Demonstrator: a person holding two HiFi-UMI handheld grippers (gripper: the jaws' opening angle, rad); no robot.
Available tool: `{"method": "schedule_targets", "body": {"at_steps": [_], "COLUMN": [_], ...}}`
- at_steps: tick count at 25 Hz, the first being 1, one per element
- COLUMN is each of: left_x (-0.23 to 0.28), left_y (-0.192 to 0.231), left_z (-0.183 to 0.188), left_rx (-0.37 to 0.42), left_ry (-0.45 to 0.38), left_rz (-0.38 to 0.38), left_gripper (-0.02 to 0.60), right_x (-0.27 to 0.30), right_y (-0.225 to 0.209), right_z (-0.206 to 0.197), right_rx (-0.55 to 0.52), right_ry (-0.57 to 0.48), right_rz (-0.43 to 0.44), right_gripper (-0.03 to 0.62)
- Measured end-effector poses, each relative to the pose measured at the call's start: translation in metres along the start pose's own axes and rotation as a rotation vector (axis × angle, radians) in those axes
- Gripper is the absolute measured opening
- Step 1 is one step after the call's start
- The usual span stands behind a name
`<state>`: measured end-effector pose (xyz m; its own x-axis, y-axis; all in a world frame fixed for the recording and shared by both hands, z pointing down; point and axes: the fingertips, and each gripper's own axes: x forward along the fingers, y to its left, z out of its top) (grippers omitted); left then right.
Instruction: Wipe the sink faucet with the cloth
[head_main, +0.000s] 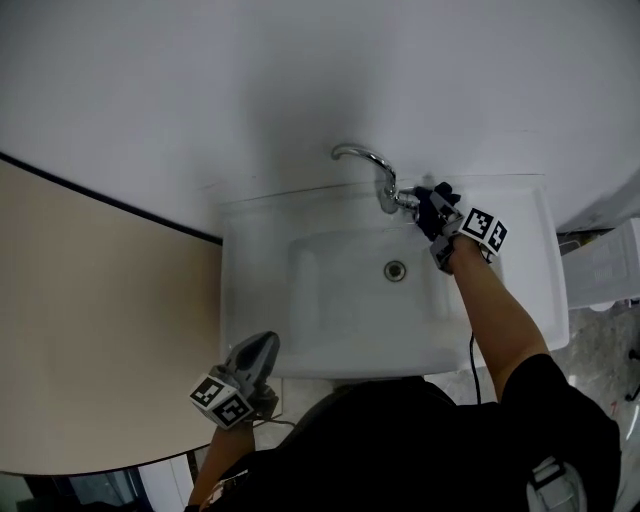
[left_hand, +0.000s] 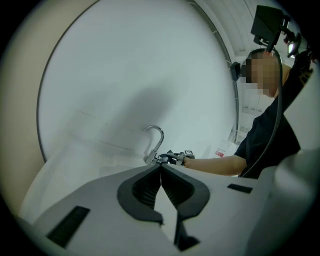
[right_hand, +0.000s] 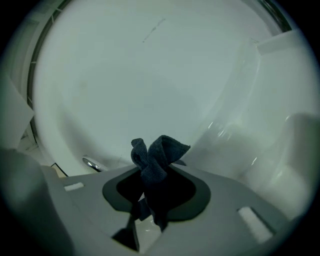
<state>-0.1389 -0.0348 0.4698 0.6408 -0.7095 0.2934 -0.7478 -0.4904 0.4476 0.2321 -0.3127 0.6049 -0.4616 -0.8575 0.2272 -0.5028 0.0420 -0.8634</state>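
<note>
**Risk note: cloth at faucet base, wipe judged barely begun**

Head view: the right hand-held gripper (head_main: 428, 208) is seen at the base of the faucet (head_main: 372, 162), on its right side, clamped on a dark cloth (head_main: 436, 204). The cloth is touching or just beside the base; contact can't be confirmed. The left hand-held gripper (head_main: 256, 352) is held at the front-left corner of the sink (head_main: 250, 290), well apart from the faucet.

Left gripper view: the jaws are seen pressed together, nothing btwn them. The faucet (left_hand: 156, 140) is seen beyond the tips, w/ the right hand-held gripper (left_hand: 172, 158) just beside its base.

Right gripper view: the cloth (right_hand: 159, 157) is pinched btwn the pads, w/ only a small bunched tuft protruding past the tips. A chrome part of the faucet (right_hand: 91, 164) is seen low left, off the jaw line.

Risks (judged):
- W/ so little cloth exposed, the chrome could be scraped by the hard jaw tips.
- The curved spout could be missed if only the base is rubbed.
- The cloth could be dragged from the grip if snagged.
</note>
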Motion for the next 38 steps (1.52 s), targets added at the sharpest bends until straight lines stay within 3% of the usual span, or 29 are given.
{"method": "schedule_targets", "body": {"at_steps": [4, 7, 9, 11, 14, 17, 21, 23, 25, 28, 33, 36, 38], "left_x": [0.001, -0.007, -0.018, -0.027, -0.036, -0.043, -0.046, -0.048, -0.050, -0.051, -0.047, -0.044, -0.043], "left_y": [0.018, 0.029, 0.034, 0.039, 0.046, 0.056, 0.072, 0.076, 0.078, 0.080, 0.080, 0.080, 0.079], "left_z": [-0.001, 0.004, 0.008, 0.013, 0.020, 0.016, 0.007, 0.003, 0.000, -0.001, 0.008, 0.011, 0.013], "left_rx": [-0.018, -0.027, -0.033, -0.035, -0.040, -0.053, -0.085, -0.092, -0.094, -0.102, -0.108, -0.100, -0.094], "left_ry": [-0.011, -0.035, -0.059, -0.085, -0.128, -0.162, -0.170, -0.174, -0.182, -0.194, -0.198, -0.192, -0.194], "left_rz": [-0.046, -0.052, -0.051, -0.049, -0.036, -0.022, -0.009, -0.009, -0.011, -0.011, -0.019, -0.029, -0.034], "left_gripper": [0.003, 0.003, 0.003, 0.003, 0.003, 0.003, 0.003, 0.003, 0.003, 0.003, 0.003, 0.003, 0.003], "right_x": [-0.005, -0.005, -0.008, -0.008, 0.010, 0.049, 0.107, 0.110, 0.096, 0.063, 0.022, 0.025, 0.045], "right_y": [0.043, 0.098, 0.141, 0.181, 0.248, 0.297, 0.287, 0.277, 0.275, 0.264, 0.201, 0.221, 0.259], "right_z": [-0.014, -0.029, -0.033, -0.016, 0.008, -0.011, -0.069, -0.079, -0.070, -0.039, -0.020, -0.026, -0.035], "right_rx": [0.058, 0.055, 0.023, -0.092, -0.512, -1.102, -1.978, -2.204, -2.185, -1.988, -1.841, -1.839, -1.916], "right_ry": [0.016, 0.109, 0.153, 0.130, 0.111, 0.171, 0.372, 0.410, 0.397, 0.352, 0.400, 0.337, 0.310], "right_rz": [0.085, 0.212, 0.273, 0.299, 0.312, 0.259, 0.076, 0.009, -0.016, -0.049, -0.157, -0.103, -0.063], "right_gripper": [0.104, 0.103, 0.104, 0.104, 0.104, 0.104, 0.104, 0.104, 0.104, 0.103, 0.101, 0.103, 0.103]}}
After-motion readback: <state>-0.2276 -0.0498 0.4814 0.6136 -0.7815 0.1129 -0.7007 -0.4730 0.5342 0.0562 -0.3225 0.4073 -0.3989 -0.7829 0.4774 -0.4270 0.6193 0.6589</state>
